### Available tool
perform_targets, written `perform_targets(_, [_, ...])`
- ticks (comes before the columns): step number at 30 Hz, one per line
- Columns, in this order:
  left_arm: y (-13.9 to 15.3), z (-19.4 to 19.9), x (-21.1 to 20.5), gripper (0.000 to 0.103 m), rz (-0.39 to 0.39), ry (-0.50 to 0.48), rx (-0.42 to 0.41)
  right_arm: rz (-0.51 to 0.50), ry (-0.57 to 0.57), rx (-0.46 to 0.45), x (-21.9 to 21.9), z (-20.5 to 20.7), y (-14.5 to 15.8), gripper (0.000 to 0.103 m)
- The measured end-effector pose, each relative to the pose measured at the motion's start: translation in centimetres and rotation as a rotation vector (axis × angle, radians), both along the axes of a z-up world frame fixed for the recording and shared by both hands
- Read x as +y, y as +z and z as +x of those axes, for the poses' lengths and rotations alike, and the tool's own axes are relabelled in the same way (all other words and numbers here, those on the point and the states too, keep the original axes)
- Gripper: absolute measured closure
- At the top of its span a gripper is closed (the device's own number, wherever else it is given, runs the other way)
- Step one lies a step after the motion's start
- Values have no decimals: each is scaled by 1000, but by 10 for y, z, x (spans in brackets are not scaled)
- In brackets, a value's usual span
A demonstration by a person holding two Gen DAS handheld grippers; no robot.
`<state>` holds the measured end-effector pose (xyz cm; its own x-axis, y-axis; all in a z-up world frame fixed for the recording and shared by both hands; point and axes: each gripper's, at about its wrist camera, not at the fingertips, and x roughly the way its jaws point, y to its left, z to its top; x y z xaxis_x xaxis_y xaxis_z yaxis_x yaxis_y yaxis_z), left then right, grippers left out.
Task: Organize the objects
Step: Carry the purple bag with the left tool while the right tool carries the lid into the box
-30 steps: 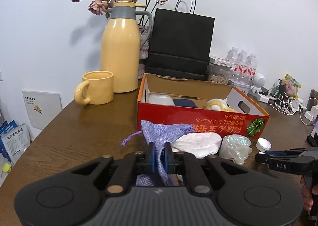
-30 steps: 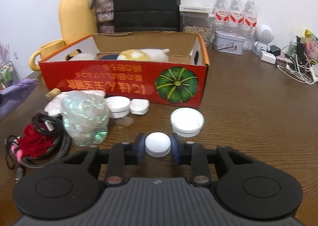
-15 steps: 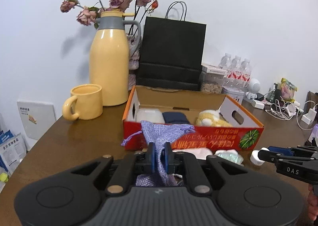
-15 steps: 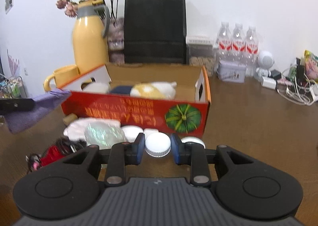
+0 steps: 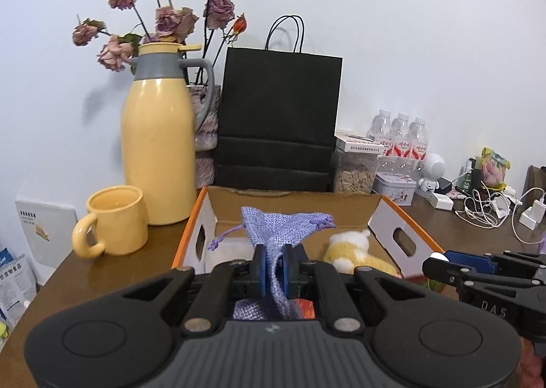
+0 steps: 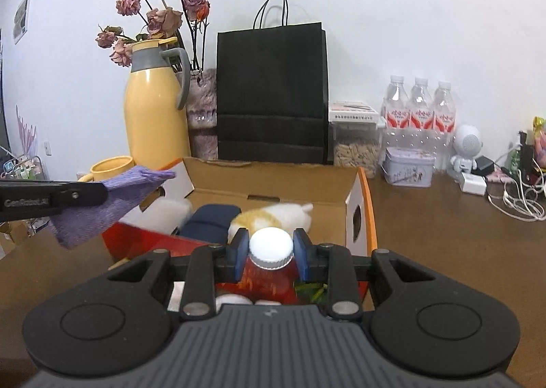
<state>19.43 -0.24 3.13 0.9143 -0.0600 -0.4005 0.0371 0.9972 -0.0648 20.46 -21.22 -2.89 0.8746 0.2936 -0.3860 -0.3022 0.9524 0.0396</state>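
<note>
Left gripper (image 5: 274, 265): blue pads closed on a purple pouch (image 5: 283, 227), which is pinched at mid-length; the pouch mouth and drawstring stand above the pads, the rest hangs below. The pouch is held in the air over the near edge of the box (image 5: 293, 203). In the right wrist view the same gripper (image 6: 102, 195) enters from the left with the pouch (image 6: 112, 203) draped from its tip, just left of the box's left flap.

Right gripper (image 6: 269, 256): pads closed on a white cap (image 6: 271, 248), gripped at its ribbed rim, flat top facing up. The cap is held in the air at the near wall of the box (image 6: 273, 179). In the left wrist view this gripper (image 5: 435, 261) appears at the right edge, a sliver of white showing at its tip.

Box contents: a yellow-and-white plush (image 6: 273, 215), a dark blue item (image 6: 213, 217) and a white item (image 6: 170, 213), lying side by side.

Behind the box, on the table (image 6: 443, 234): a yellow jug (image 5: 157, 152), a yellow mug (image 5: 114, 220), a black bag (image 5: 278, 118), dried roses (image 5: 163, 19), and three bottles (image 6: 419, 108). Cables (image 6: 518, 196) lie at far right.
</note>
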Motion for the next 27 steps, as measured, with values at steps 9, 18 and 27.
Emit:
perform_targets(9, [4,48,-17,95,38,1,-13,-12,-16,-14,1,44,3,74])
perform_targets(18, [-2,92,-21,96,16,9,-12,8,-32,-1,-7,78,-9,74])
perform_targets(27, [-18,115,-18,95,41,17,30,-17,-8,26,-2,94,-18,74])
